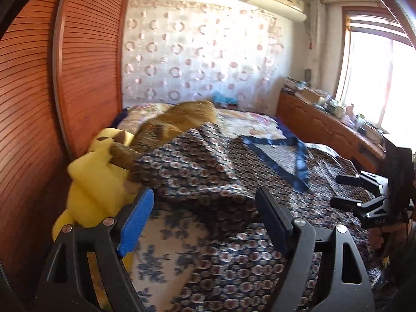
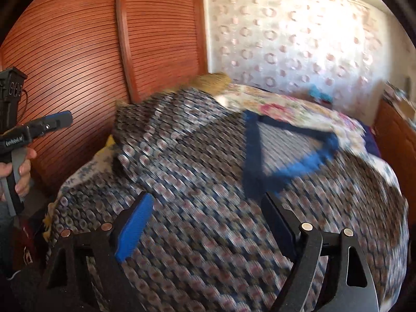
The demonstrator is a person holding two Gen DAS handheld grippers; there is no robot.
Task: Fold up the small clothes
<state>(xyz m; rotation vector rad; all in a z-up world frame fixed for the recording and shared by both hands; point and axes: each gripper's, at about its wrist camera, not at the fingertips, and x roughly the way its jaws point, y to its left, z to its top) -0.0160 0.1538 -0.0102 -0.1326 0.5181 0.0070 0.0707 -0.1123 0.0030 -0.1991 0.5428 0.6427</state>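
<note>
On the bed (image 1: 260,260), blue-trimmed garment (image 1: 278,153) folded flat, beyond left gripper (image 1: 205,223) and right gripper (image 2: 208,223), both spread, empty. Risk: snagging the patterned bedspread (image 2: 208,260) instead, undoing the fold.

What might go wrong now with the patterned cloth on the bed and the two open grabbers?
1. The dark circle-patterned cloth lies bunched over the yellow plush toy, so a grab there may catch the toy too.
2. The left gripper and right gripper are both open and hold nothing, so the loose fold may slump.
3. The blue-trimmed triangular cloth could get dragged along.
</note>
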